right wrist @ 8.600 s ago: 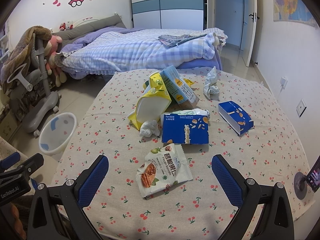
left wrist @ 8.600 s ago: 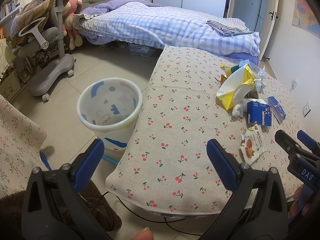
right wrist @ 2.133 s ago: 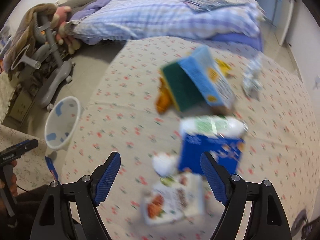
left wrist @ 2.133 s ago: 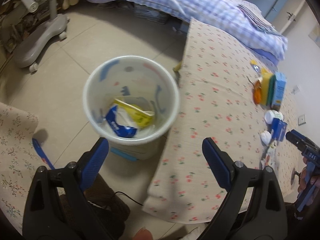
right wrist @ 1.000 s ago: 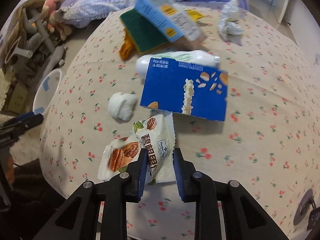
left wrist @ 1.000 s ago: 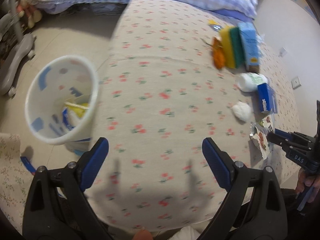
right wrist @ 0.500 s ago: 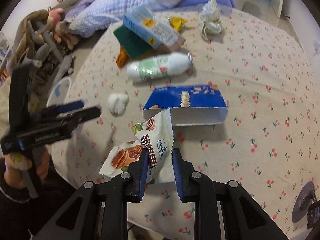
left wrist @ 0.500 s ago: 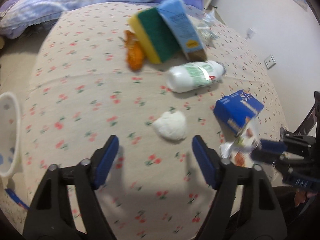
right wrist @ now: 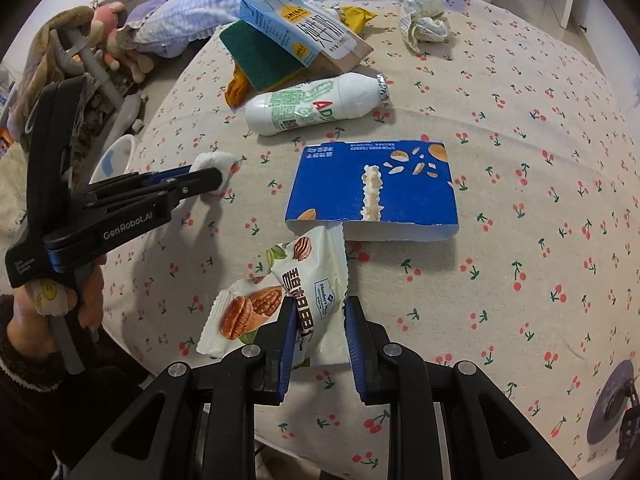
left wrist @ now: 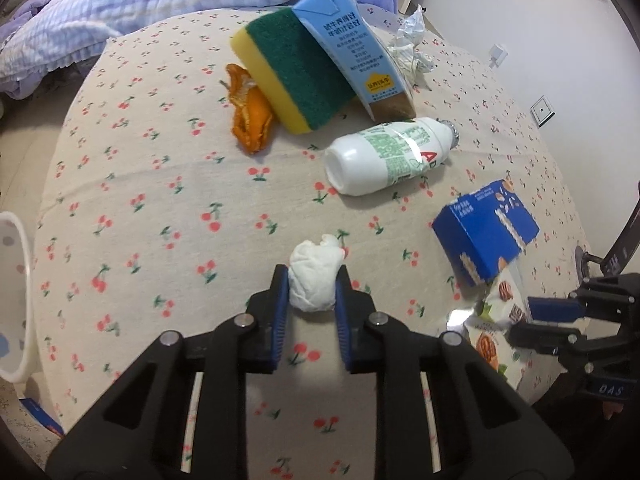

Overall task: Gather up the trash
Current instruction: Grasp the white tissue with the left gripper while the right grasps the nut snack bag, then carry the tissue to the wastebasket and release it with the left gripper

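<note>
My left gripper (left wrist: 312, 280) is shut on a white crumpled tissue ball (left wrist: 315, 276) resting on the cherry-print table; it also shows in the right wrist view (right wrist: 214, 166). My right gripper (right wrist: 319, 312) is shut on a white pecan snack packet (right wrist: 308, 292), held at the table's front edge; the packet shows in the left wrist view (left wrist: 492, 332). A blue carton (right wrist: 374, 186), a white bottle (right wrist: 312, 102), a green-yellow sponge (left wrist: 292, 68), a light-blue milk carton (left wrist: 356, 44), orange peel (left wrist: 250, 114) and crumpled paper (right wrist: 424, 20) lie on the table.
The white trash bin (left wrist: 14, 300) stands on the floor left of the table, its rim just in view; it also shows in the right wrist view (right wrist: 114, 156). A bed (left wrist: 160, 4) lies behind the table. A grey chair with plush toys (right wrist: 92, 48) stands at the far left.
My left gripper swung from over the bin to the table and closed on the tissue ball. My right gripper stayed shut on the snack packet, lifting it slightly.
</note>
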Demonstrator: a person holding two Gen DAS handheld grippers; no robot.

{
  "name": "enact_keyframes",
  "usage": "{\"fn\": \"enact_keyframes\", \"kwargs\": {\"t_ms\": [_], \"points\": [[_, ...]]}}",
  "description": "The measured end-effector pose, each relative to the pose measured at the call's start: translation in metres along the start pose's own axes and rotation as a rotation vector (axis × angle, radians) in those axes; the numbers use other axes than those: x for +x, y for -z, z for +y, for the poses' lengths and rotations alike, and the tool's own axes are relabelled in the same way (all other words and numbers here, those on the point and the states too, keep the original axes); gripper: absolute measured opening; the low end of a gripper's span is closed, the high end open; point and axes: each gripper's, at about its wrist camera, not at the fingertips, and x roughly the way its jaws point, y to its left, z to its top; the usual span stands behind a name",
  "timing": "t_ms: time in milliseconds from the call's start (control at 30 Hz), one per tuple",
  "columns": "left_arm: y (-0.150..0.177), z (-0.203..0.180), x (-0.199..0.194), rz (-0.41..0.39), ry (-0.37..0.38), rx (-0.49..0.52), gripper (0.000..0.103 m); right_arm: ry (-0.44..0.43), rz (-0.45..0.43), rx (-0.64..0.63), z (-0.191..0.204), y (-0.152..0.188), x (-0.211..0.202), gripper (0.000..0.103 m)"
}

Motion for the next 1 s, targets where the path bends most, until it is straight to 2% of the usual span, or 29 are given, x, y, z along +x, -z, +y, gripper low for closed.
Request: {"fn": "enact_keyframes", "kwargs": {"t_ms": [267,733,1000], "points": [[0.014,0.036,-0.032,-0.027,-0.026,-0.046,0.024,-0.029,-0.010,-0.033,0.022,-0.007,0.002,0.025],[0.047,0.117,-0.085,-0.086,-0.079,-0.164,0.024,-0.073,-0.031,-0.121,0.092,-0.031,0.006,0.025],[0.073,0.177,-0.108,-0.113,-0.120,-0.270,0.024,-0.094,-0.039,-0.155,0.135,-0.051,0.016,0.025]]}}
